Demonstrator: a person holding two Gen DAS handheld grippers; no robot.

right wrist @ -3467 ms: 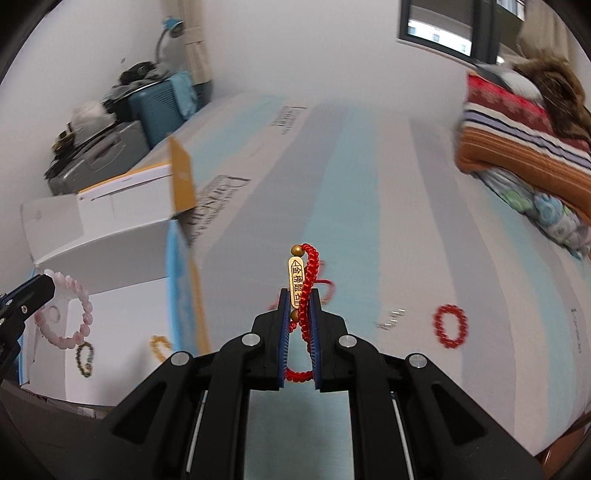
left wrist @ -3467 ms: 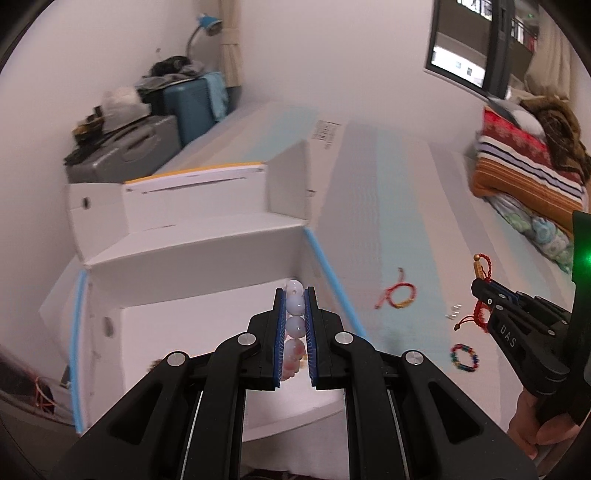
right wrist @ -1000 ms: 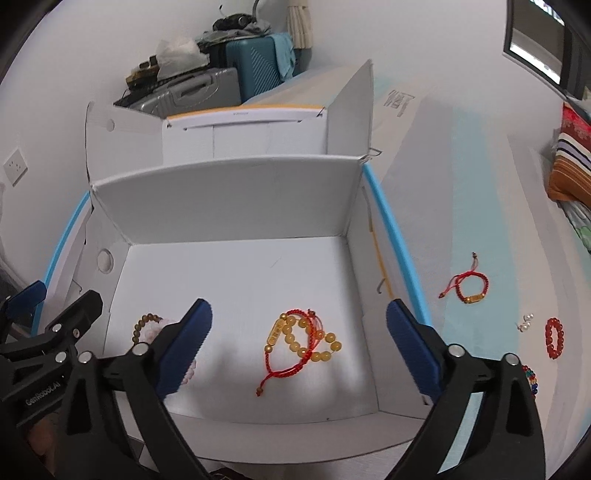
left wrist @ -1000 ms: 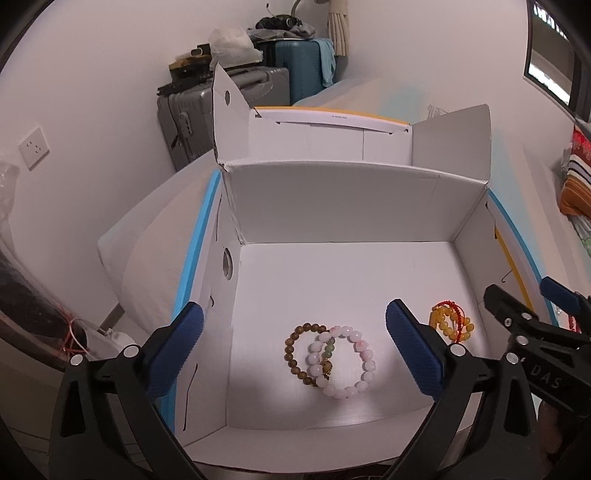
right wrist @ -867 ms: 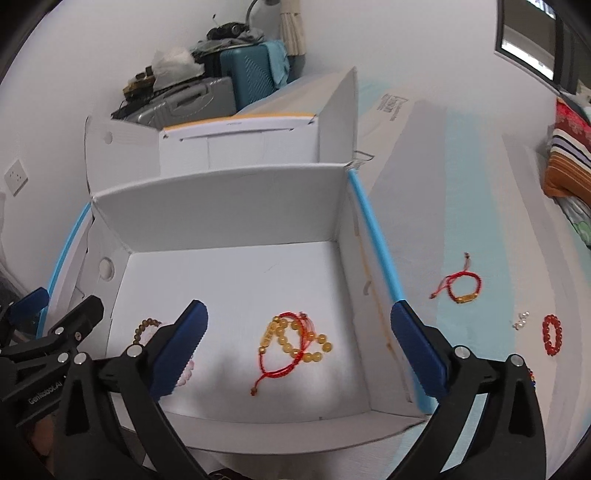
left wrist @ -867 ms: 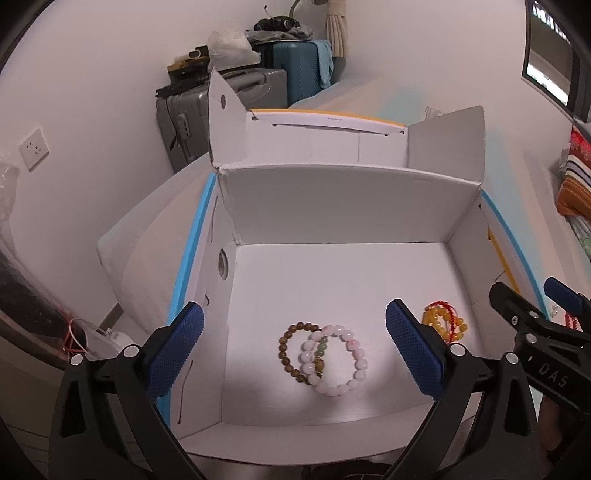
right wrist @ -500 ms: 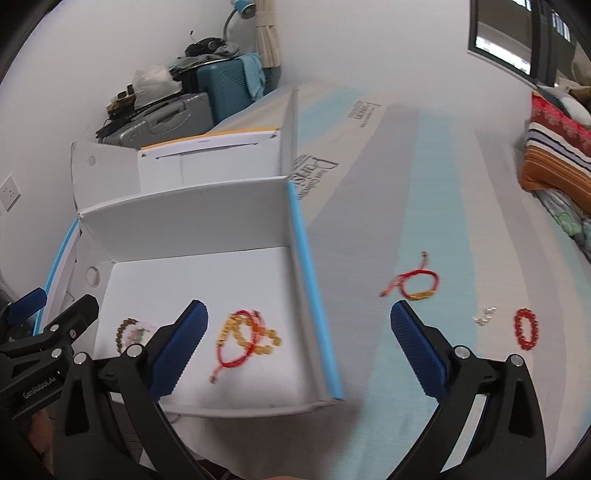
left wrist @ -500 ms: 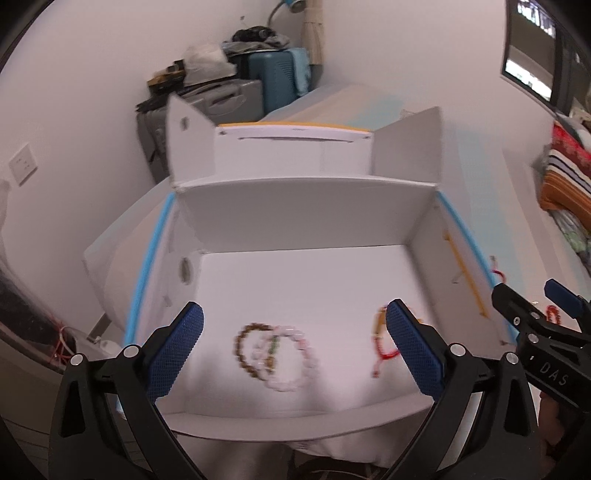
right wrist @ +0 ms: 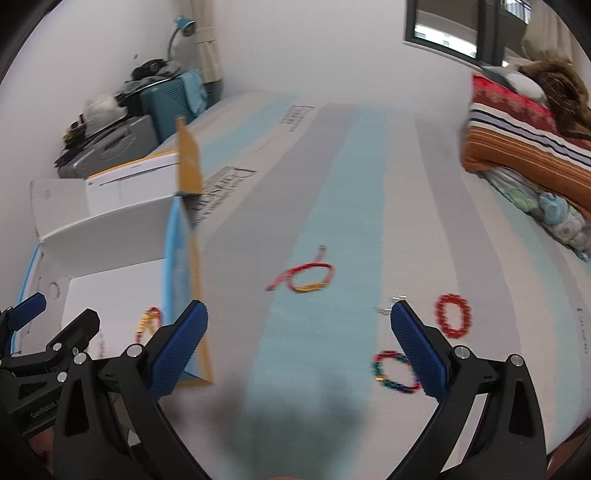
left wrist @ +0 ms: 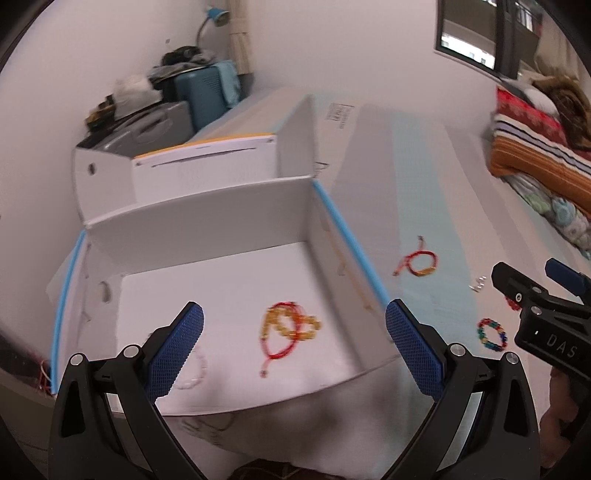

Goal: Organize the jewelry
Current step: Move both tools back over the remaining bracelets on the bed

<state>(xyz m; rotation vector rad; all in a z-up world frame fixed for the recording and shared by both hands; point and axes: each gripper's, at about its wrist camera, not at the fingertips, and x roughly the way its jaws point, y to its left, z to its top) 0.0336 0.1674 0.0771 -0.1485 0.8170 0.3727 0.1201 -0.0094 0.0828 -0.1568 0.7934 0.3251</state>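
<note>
My left gripper (left wrist: 293, 341) is open and empty above the front of the white cardboard box (left wrist: 207, 221). Inside the box lie a red cord bracelet tangled with a yellow bead bracelet (left wrist: 290, 326) and a pale pink bead bracelet (left wrist: 194, 373), partly hidden by my left finger. My right gripper (right wrist: 299, 345) is open and empty over the striped mattress (right wrist: 351, 166). On the mattress lie a red cord bracelet with a gold bar (right wrist: 306, 278), a multicoloured bead bracelet (right wrist: 393, 371), a red bead bracelet (right wrist: 454, 315) and small silver earrings (right wrist: 391, 304).
Suitcases (left wrist: 173, 110) with bags on top stand against the far wall. Folded striped blankets (right wrist: 528, 136) lie at the mattress's right side. The box flaps (right wrist: 188, 162) stand upright. A window (left wrist: 476, 33) is at the upper right.
Both grippers let go of their bracelets, which now lie in the box, and opened. Both views have swung right, away from the box and toward the bracelets on the mattress.
</note>
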